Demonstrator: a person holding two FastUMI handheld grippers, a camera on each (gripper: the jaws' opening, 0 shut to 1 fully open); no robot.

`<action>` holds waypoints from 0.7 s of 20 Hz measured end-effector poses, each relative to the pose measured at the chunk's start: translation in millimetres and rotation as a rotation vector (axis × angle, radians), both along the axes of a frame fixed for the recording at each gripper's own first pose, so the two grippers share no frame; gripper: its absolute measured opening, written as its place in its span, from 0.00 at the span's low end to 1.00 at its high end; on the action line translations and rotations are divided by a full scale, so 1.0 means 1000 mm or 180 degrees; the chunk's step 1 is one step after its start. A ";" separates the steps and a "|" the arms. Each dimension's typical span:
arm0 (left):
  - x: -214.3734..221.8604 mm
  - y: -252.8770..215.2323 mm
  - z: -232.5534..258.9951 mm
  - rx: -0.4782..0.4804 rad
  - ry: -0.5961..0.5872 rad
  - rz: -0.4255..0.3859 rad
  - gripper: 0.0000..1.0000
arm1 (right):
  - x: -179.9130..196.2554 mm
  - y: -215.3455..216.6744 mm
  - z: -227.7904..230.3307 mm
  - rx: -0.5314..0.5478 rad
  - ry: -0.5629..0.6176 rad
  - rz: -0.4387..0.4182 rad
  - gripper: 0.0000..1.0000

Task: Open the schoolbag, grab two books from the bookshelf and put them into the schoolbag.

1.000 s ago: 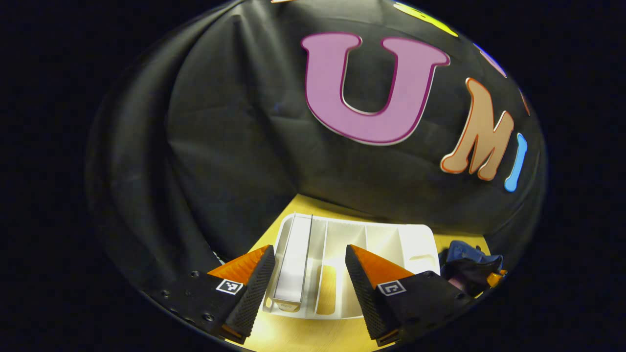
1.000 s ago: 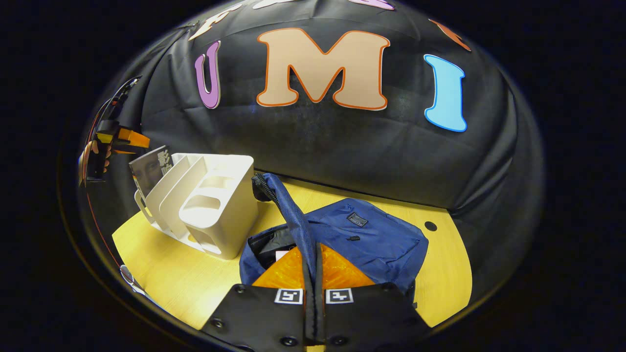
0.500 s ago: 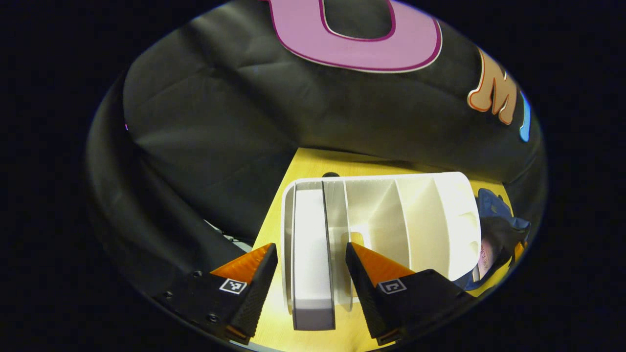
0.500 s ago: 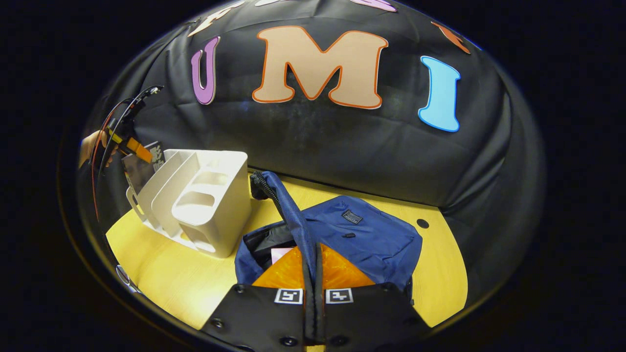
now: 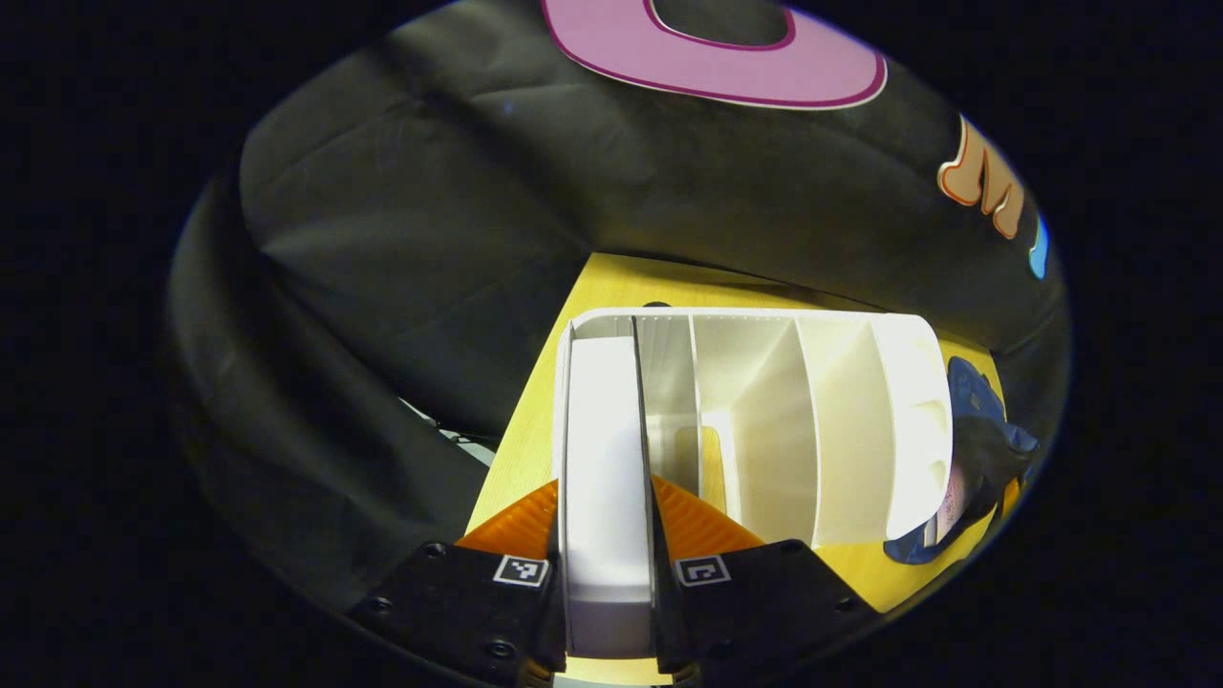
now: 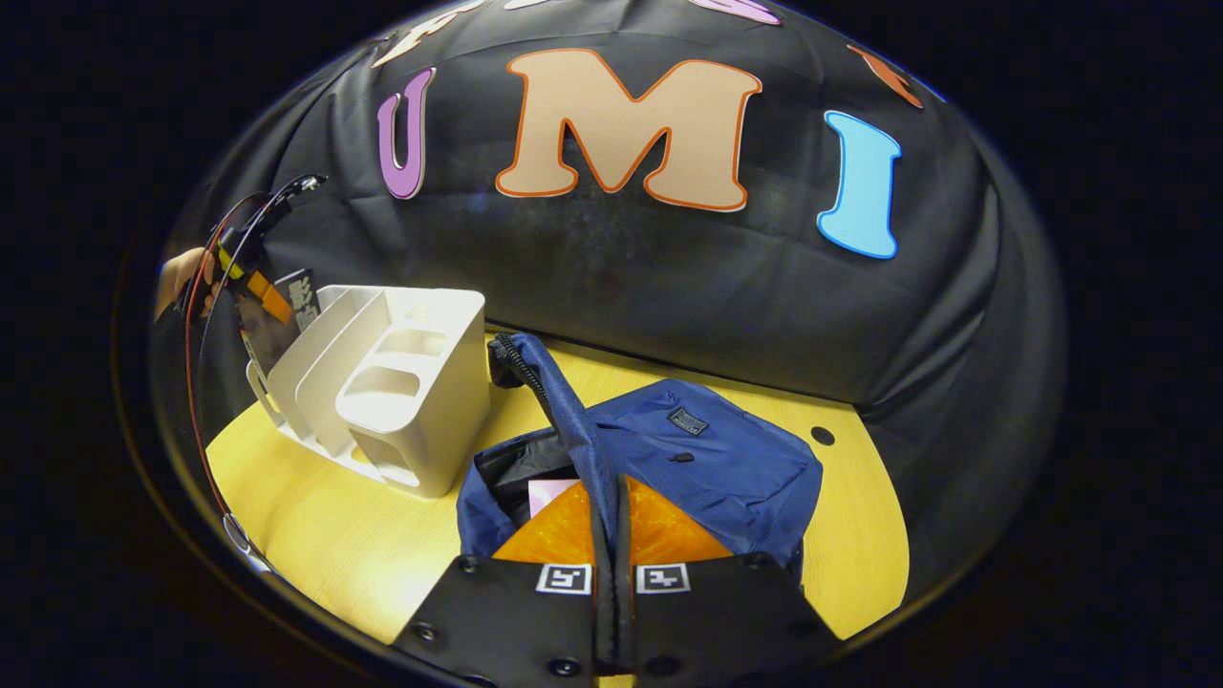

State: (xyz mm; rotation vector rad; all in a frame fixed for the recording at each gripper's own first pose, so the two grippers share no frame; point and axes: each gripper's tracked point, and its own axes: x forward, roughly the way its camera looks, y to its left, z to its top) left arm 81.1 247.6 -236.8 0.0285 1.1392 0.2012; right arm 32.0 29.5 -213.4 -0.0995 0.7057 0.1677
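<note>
Here the left tool (image 5: 606, 535) pinches a book (image 5: 604, 478), its cover hidden.

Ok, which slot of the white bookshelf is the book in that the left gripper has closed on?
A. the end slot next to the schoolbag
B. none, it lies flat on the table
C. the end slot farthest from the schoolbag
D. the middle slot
C: in the left gripper view the left gripper clamps the book standing in the bookshelf end slot, opposite the side where the blue schoolbag lies.
</note>
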 end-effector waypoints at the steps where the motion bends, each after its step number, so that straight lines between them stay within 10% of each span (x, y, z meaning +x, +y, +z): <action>1: -0.002 0.000 0.004 -0.0004 -0.0019 0.0003 0.33 | 0.000 0.001 0.000 -0.0003 0.0000 0.0019 0.03; 14: -0.030 -0.022 0.150 0.0033 -0.0890 0.0005 0.32 | -0.005 0.005 -0.004 0.0041 0.0002 0.0235 0.02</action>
